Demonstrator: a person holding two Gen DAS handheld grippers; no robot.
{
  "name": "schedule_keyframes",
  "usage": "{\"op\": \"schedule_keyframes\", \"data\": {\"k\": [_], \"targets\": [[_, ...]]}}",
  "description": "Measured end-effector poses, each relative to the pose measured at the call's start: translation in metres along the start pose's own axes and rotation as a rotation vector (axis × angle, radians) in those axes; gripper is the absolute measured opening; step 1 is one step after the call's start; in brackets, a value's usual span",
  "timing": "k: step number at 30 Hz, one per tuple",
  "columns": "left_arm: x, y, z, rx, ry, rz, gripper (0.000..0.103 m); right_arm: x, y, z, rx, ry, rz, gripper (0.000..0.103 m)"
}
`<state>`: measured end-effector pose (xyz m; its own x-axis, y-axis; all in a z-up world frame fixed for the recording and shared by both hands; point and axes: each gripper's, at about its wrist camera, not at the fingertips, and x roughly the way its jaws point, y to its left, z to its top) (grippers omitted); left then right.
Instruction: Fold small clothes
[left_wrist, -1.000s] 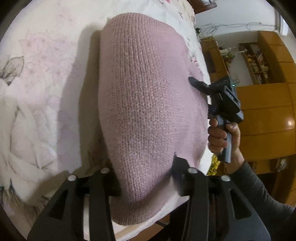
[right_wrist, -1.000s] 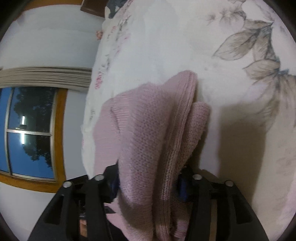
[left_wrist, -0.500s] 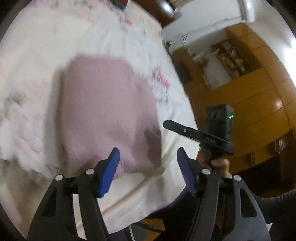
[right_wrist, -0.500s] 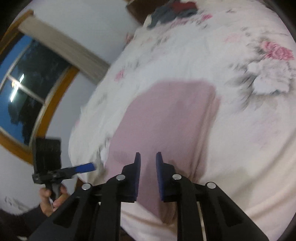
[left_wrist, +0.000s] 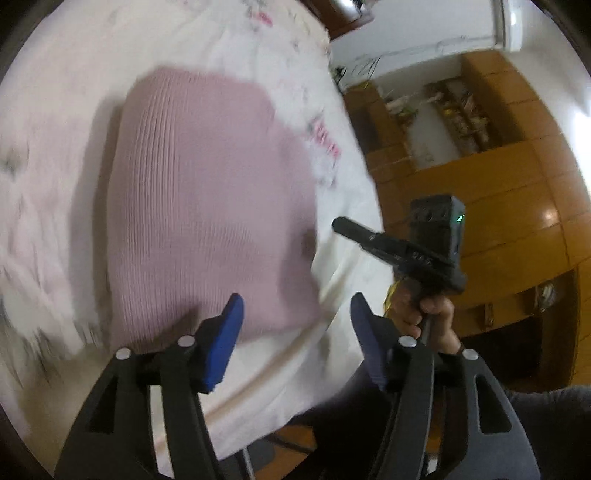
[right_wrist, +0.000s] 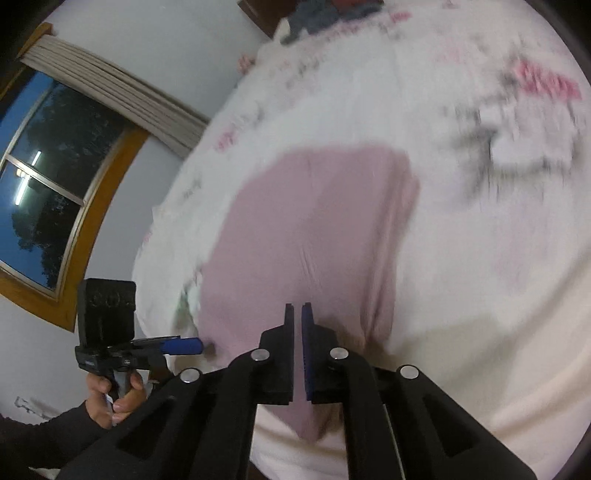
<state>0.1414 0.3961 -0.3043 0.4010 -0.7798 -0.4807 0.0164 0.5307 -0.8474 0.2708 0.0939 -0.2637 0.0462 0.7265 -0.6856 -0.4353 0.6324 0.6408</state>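
My left claw (left_wrist: 293, 314) gapes, right claw (right_wrist: 297, 314) pinched empty; soft, light knit (left_wrist: 207, 206) on bed (left_wrist: 55, 110): grab near hem corners.

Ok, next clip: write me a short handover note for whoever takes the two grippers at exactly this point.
Left gripper: open, empty, above the near edge of the pink knit garment.
Right gripper: shut, nothing between its fingers, also above the garment.
Garment: lies folded in a compact, roughly rectangular shape on the floral bedspread, near its front edge, touched by neither gripper.
More clothes sit in a pile at the far end of the bed.
Done: this piece looks folded and released.
Left: probably set it aside and fetch the next piece; both views are motion-blurred, so check the edges first.
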Motion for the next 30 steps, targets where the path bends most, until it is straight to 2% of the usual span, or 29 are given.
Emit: {"op": "schedule_keyframes", "data": {"k": [1,4,5,6,8,9,11,12,15,16,18,19,21,23,24,25,27,29,30], "targets": [[0.000,0.003,0.006,-0.007,-0.004,-0.002,0.061,0.002,-0.002,0.005,0.001,0.002,0.004,0.005],[0.014,0.023,0.012,-0.042,0.031,0.056,0.058,0.031,-0.014,0.015,0.009,0.056,-0.020,0.005],[0.020,0.033,0.011,-0.070,0.051,0.053,0.052,0.041,-0.022,0.015,0.001,0.077,-0.057,0.000],[0.024,0.042,0.011,-0.105,0.066,0.040,0.041,0.045,-0.032,0.010,-0.007,0.088,-0.067,0.000],[0.021,0.048,0.012,-0.135,0.074,0.031,0.034,0.048,-0.051,0.005,0.027,0.084,-0.043,0.000],[0.018,0.046,0.014,-0.146,0.077,0.022,0.038,0.046,-0.055,0.004,0.040,0.082,-0.032,0.000],[0.009,0.029,0.021,-0.107,0.069,-0.014,0.052,0.038,-0.050,0.007,0.051,0.086,-0.014,0.000],[-0.002,0.017,0.031,-0.062,0.039,-0.025,0.054,0.034,-0.046,0.011,0.055,0.081,0.021,0.004],[-0.015,0.015,0.057,-0.054,-0.034,-0.049,0.056,0.023,-0.037,0.032,0.035,0.038,0.054,0.004],[-0.015,0.021,0.069,-0.065,-0.051,-0.043,0.056,0.027,-0.039,0.041,0.048,0.033,0.057,0.004],[-0.005,0.039,0.080,-0.103,-0.035,0.000,0.053,0.037,-0.049,0.048,0.071,0.048,0.049,0.003],[0.006,0.053,0.082,-0.128,-0.004,0.044,0.047,0.042,-0.055,0.047,0.082,0.060,0.044,0.000],[0.017,0.069,0.084,-0.164,0.023,0.060,0.027,0.053,-0.073,0.045,0.099,0.080,0.017,0.000],[0.011,0.068,0.090,-0.185,0.023,0.049,0.030,0.052,-0.077,0.047,0.115,0.082,0.027,0.000],[0.005,0.062,0.093,-0.177,0.005,0.031,0.037,0.046,-0.077,0.047,0.120,0.075,0.039,0.000],[-0.001,0.054,0.097,-0.155,-0.021,-0.004,0.038,0.039,-0.073,0.053,0.120,0.051,0.073,0.002],[-0.004,0.044,0.110,-0.118,-0.057,-0.029,0.042,0.032,-0.069,0.063,0.121,0.015,0.089,0.004],[0.009,0.049,0.121,-0.126,-0.046,0.004,0.043,0.034,-0.081,0.073,0.151,0.010,0.074,0.004],[0.018,0.055,0.125,-0.146,-0.024,0.040,0.040,0.039,-0.088,0.074,0.163,0.024,0.052,0.001]]}}
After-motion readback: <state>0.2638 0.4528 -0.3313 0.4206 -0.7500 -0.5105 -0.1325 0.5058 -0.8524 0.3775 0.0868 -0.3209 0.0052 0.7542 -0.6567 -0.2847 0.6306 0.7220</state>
